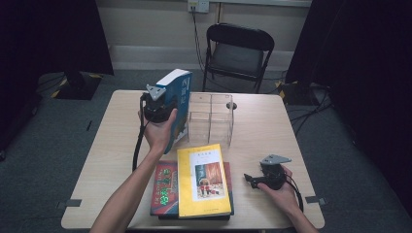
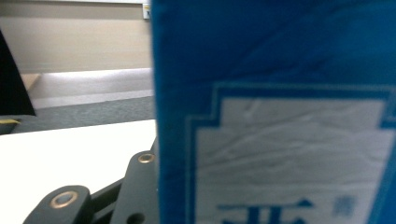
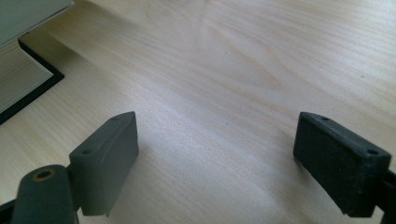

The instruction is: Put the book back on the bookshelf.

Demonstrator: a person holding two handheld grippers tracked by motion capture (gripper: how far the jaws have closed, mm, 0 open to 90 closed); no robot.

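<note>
Blue hardback book: upright and lifted above the table just left of the clear acrylic organizer, clamped across its thickness by the left gripper; judged rigid, fairly heavy, glossy-slippery, best held mid-cover near the spine; right gripper rests agape, empty.

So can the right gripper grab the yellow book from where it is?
Probably yes. The right gripper rests open on the table beside the yellow book, jaws pointing at it, with nothing between them. The book lies on top of the stack, uncovered.
</note>
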